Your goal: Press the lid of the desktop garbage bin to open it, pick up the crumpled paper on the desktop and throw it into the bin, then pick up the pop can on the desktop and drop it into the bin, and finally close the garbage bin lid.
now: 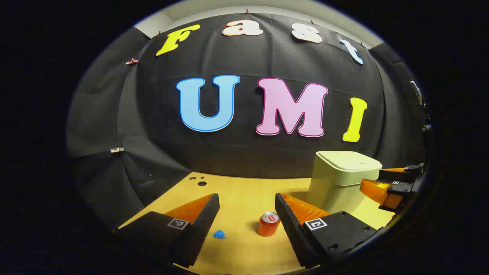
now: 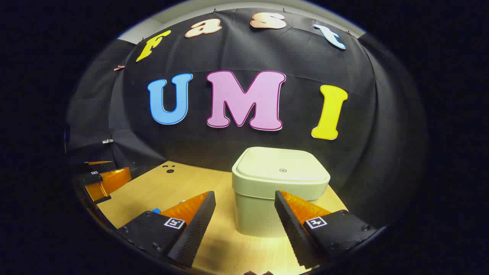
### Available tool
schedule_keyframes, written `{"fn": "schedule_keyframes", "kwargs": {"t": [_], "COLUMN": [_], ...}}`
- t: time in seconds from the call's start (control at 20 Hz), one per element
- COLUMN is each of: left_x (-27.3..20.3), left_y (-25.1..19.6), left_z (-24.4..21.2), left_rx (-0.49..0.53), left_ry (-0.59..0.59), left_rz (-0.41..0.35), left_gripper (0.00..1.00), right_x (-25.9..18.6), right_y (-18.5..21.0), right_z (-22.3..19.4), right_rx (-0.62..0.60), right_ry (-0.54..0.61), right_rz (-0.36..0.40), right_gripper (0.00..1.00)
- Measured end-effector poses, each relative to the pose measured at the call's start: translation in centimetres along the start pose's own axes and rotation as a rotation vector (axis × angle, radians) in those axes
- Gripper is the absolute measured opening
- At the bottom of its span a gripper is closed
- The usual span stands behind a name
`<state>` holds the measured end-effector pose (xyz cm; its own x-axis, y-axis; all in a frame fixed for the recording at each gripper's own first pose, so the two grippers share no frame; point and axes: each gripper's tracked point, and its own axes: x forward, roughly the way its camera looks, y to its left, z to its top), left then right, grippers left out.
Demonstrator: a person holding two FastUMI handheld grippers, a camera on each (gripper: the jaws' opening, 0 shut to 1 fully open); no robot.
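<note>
Fingers of the right hand-held gripper [image 2: 244,214] stand wide apart, empty, facing the shut bin [image 2: 280,187] on the desk [image 2: 183,183]. Left hand-held gripper [image 1: 246,217], equally spread, overlooks can [image 1: 269,224] and paper [image 1: 219,234]. Off-centre pressing might slide the bin without releasing its lid [image 2: 280,164].

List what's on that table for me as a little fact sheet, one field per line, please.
bin: pale garbage bin standing on the wooden table, lid closed
can: pop can upright, ahead of the left gripper
paper: small blue crumpled paper lying beside the can, apart from it
left gripper: open, holding nothing
right gripper: right gripper open, facing the bin, holding nothing
task progress: lid not yet pressed
</note>
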<state>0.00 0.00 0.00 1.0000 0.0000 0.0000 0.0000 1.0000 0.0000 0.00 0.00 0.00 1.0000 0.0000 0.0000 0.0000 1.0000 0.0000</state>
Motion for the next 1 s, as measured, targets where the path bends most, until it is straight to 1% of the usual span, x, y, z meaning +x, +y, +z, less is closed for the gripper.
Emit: {"fn": "schedule_keyframes", "kwargs": {"t": [0.3,0.55,0.7,0.85,1.0], "left_x": [0.3,0.1,-0.2,0.1,0.3], "left_y": [0.0,-0.7,-1.7,-1.8,-1.0], "left_z": [-2.1,-3.2,-2.4,-2.6,-2.9], "left_rx": [0.012,0.062,0.087,0.089,0.084], "left_ry": [0.028,0.051,0.018,0.021,0.031], "left_rz": [-0.025,-0.059,-0.092,-0.097,-0.073], "left_gripper": [0.94,0.95,0.95,0.94,0.94], "right_x": [-0.8,-0.6,-0.5,-0.2,-0.1], "right_y": [0.5,0.5,0.5,0.4,0.2], "right_z": [-0.8,-1.1,-1.1,-1.4,-1.3], "right_rx": [-0.015,-0.014,-0.014,-0.01,-0.003], "right_ry": [0.014,0.021,0.019,0.023,0.025], "right_rz": [0.004,-0.003,-0.002,-0.004,-0.008], "right_gripper": [0.98,0.98,0.98,0.98,0.98]}}
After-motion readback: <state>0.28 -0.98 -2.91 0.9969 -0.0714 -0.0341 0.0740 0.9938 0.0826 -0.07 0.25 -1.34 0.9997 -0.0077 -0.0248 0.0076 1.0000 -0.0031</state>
